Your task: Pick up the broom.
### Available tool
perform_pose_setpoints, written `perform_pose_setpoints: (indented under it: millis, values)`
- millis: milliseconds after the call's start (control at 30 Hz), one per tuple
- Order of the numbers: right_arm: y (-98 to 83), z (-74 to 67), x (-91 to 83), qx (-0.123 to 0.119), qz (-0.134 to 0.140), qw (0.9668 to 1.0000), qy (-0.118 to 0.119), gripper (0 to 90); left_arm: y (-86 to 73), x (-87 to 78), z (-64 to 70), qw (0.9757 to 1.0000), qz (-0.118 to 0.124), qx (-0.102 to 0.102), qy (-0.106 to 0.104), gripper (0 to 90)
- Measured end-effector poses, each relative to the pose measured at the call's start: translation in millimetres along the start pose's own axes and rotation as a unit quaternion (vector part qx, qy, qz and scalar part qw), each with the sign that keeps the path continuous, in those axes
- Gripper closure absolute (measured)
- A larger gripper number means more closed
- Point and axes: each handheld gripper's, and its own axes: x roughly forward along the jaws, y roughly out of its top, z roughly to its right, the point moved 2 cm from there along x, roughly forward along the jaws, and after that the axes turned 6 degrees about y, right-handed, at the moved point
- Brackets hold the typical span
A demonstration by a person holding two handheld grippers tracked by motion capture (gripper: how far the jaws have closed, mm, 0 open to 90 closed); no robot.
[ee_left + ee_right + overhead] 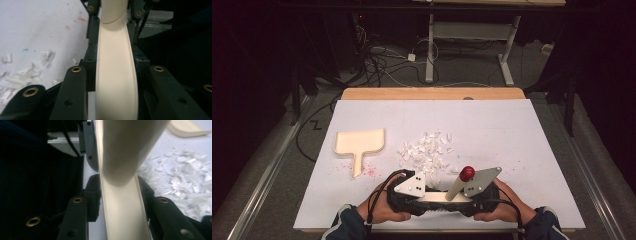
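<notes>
The two grippers are facing each other at the near edge of the white table (522, 130), and between them they are holding a cream scraper blade (437, 198) with a pale handle that is rising at a slant to a red knob (467, 172). The left gripper (424, 199) is clamping one end of the blade (116, 82), its jaws pressing on both faces; the right gripper (462, 201) is gripping the opposite end (125, 212), just under the handle (127, 147). Holding it from both ends is probably keeping the long edge level, ready to sweep. The pile of white paper scraps (427, 150) is lying just beyond the blade, toward the far side of the table, so the tool is sitting behind what it is likely meant to push. Left of the scraps, a wooden dustpan (359, 142) is resting flat with its handle pointing toward the person, seemingly waiting to receive them. Faint red specks are dotting the table beside that dustpan.
</notes>
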Motion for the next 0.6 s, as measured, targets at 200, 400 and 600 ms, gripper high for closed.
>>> perform_pose_setpoints:
  millis: [200,400,600]
  values:
    - [0.9,0.5,-1.6,0.0,0.001,0.9997,-0.025,68.2,-1.9,-10.5,0.8,0.9972,0.012,0.0,0.073,33.7]
    - [1.8,7.9,-26.7,0.027,0.031,0.9962,-0.077,68.1,-23.1,-38.1,-2.1,0.9796,0.032,-0.041,0.194,23.5]
    - [-0.4,17.5,-49.1,0.058,0.044,0.989,-0.129,68.1,-68.7,-64.9,-8.0,0.9545,0.022,-0.103,0.279,21.5]
